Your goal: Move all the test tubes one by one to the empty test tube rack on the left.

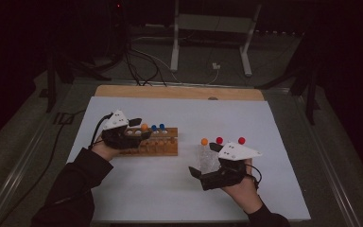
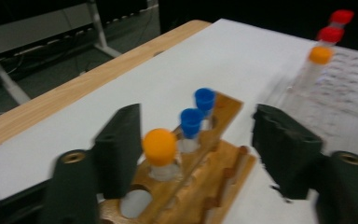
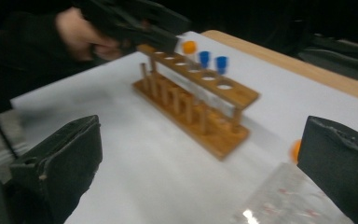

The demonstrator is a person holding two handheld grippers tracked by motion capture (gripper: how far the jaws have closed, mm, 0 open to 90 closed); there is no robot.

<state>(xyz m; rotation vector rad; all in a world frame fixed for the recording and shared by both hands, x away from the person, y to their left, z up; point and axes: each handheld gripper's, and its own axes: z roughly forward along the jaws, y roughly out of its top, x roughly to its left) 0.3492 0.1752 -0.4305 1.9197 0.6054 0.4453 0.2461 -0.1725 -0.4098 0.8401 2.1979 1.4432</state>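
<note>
A wooden tube rack point(image 1: 163, 147) stands left of centre on the white table. It holds an orange-capped tube point(image 1: 144, 127) and two blue-capped tubes point(image 1: 158, 127). My left gripper point(image 1: 141, 128) is open, one jaw on each side of the orange-capped tube point(image 2: 160, 147); the cap sits close to the left jaw and well clear of the right one. The blue caps point(image 2: 191, 122) stand just beyond. My right gripper point(image 1: 204, 160) is open beside a clear plastic rack point(image 1: 208, 161), nothing between its jaws. That rack carries an orange-capped tube point(image 1: 204, 141) and two red-capped tubes point(image 1: 219, 140).
The wooden rack point(image 3: 191, 107) has several vacant holes right of the blue caps. The white sheet point(image 1: 170, 189) lies on a wooden tabletop whose bare strip point(image 1: 179, 91) runs along the far edge. Cables and a metal stand point(image 1: 212, 28) are on the floor beyond.
</note>
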